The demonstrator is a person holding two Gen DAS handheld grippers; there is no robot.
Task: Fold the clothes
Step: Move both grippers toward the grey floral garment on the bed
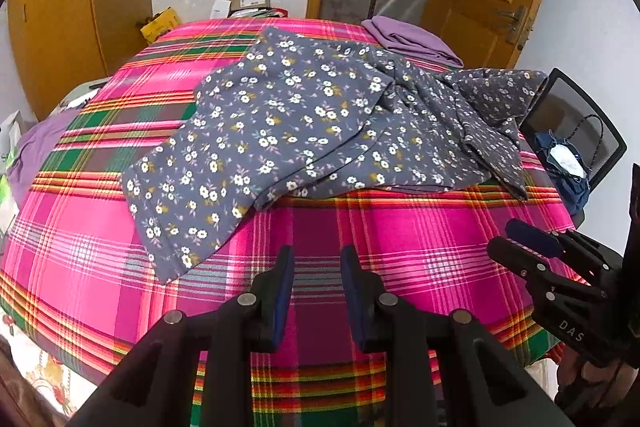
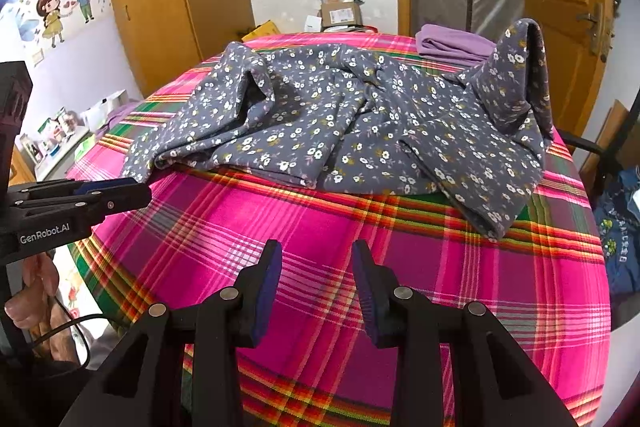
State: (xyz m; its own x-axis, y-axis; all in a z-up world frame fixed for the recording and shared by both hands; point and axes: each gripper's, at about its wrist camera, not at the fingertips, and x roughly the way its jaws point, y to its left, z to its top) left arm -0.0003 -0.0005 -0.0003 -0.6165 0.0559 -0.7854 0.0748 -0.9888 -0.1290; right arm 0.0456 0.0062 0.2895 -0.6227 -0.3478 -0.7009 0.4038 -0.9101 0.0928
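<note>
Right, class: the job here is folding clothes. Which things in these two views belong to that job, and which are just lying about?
Part of the job:
- floral garment, spread unfolded
- folded purple cloth
- plaid-covered surface
- left gripper and right gripper, both open and empty

Just lying about:
- cardboard box
- black chair
- blue bag
- wall stickers

My left black plastic two-finger gripper (image 1: 316, 263): dark blue pads, silver pivot screws, white "GenRobot.AI" lettering at nine o'clock in right view. My right black plastic gripper (image 2: 316, 259): same blue pads, silver screws, "DAS" lettering. Black cable (image 2: 76, 331) by hand (image 2: 36, 303).
</note>
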